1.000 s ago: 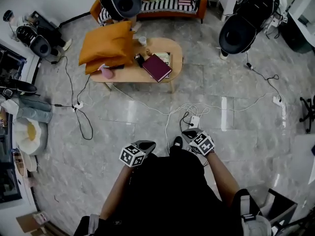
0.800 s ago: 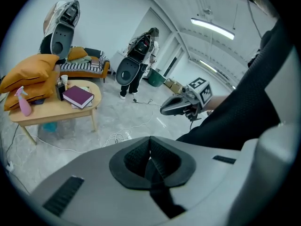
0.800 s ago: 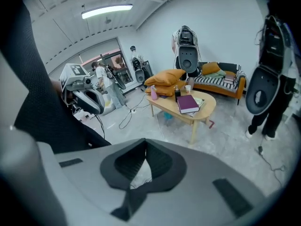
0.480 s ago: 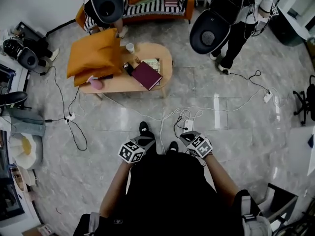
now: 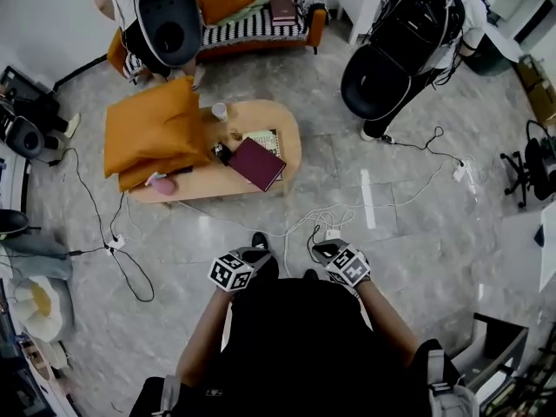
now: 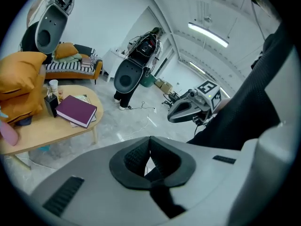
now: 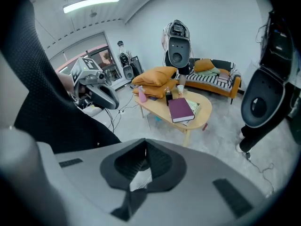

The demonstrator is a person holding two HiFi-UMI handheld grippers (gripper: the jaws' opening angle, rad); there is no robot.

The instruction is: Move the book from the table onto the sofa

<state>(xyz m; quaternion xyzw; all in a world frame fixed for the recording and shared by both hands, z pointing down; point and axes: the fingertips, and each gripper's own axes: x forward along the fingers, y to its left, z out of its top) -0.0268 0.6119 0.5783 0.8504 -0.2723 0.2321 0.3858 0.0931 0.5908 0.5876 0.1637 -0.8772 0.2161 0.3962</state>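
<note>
Left gripper (image 5: 254, 257): jaws closed, empty.
Maroon book (image 5: 256, 163): flat on table (image 5: 187, 183), right end, well apart from both grippers; sofa (image 5: 252, 29) beyond.
Right gripper (image 5: 328, 249): jaws closed, empty.
Handling: part jaws early, pinch book's near edge.

The book (image 5: 257, 163) is maroon, the table (image 5: 289, 144) pale wood, the cushions (image 5: 152, 133) orange, the sofa (image 5: 252, 26) black-and-white striped
</note>
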